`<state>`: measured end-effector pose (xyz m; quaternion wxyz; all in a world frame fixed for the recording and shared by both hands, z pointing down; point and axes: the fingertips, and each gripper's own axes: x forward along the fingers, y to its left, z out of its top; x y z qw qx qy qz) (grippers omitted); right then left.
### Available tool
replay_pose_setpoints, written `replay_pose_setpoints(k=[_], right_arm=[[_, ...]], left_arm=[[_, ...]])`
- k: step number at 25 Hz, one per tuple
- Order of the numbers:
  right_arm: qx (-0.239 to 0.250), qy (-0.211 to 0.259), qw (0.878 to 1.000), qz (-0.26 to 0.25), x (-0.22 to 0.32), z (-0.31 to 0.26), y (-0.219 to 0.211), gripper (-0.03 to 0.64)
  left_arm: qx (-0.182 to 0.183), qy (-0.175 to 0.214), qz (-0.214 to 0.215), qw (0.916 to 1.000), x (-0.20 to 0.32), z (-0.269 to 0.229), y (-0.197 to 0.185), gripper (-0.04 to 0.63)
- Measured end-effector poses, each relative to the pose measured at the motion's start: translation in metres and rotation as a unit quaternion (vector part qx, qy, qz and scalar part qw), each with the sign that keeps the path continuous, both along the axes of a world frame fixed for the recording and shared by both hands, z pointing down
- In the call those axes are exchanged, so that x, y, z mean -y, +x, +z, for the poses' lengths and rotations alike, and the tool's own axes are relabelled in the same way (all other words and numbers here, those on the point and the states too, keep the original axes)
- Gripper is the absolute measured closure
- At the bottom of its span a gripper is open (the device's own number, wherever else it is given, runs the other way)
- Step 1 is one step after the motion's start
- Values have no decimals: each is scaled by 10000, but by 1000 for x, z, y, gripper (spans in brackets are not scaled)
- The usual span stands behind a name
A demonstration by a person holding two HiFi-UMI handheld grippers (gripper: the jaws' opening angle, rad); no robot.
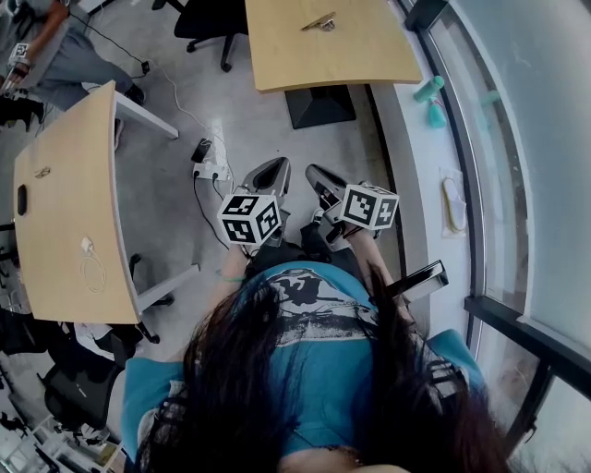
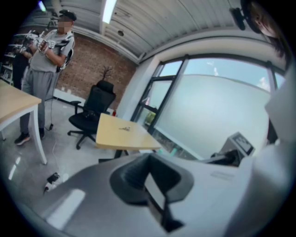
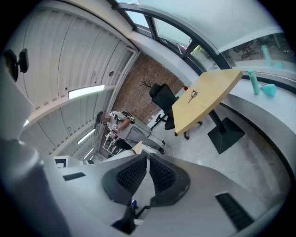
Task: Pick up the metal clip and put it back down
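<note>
While left tongs (image 1: 276, 166) and right tongs (image 1: 315, 172) sit closed, one metal clip (image 1: 320, 22)

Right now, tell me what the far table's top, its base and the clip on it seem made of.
Tan rectangular table top: probably wood laminate, matte, evenly light-brown. Its black square base: likely painted metal, flat, dull. Small clip: possibly metal, part grey, part brownish; too small to be sure.

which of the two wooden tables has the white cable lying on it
The table at the left of the head view: a white cable lies near its edge. The other table, farther ahead, carries a metal clip, no cable.
</note>
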<state>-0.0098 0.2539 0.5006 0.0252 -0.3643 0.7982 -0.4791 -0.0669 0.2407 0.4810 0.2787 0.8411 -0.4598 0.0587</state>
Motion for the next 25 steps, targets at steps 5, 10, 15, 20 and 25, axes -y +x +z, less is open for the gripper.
replay_pose_setpoints(k=[5, 10, 15, 20, 25], right_arm=[[-209, 199, 9995, 100, -25, -6, -30, 586], [-386, 361, 9984, 196, -46, -10, -45, 588], [-587, 498, 9967, 273, -59, -15, -53, 589], [-660, 534, 9959, 309, -60, -20, -58, 589], [-722, 563, 9953, 327, -64, -17, -59, 589]], left_arm=[[-42, 23, 100, 9999, -22, -1, -32, 594], [-60, 63, 230, 9997, -42, 0, -48, 594], [-97, 175, 322, 9993, -53, -7, -56, 594], [-124, 184, 358, 9991, -55, -12, -61, 593], [-118, 192, 362, 9991, -59, -8, -64, 592]])
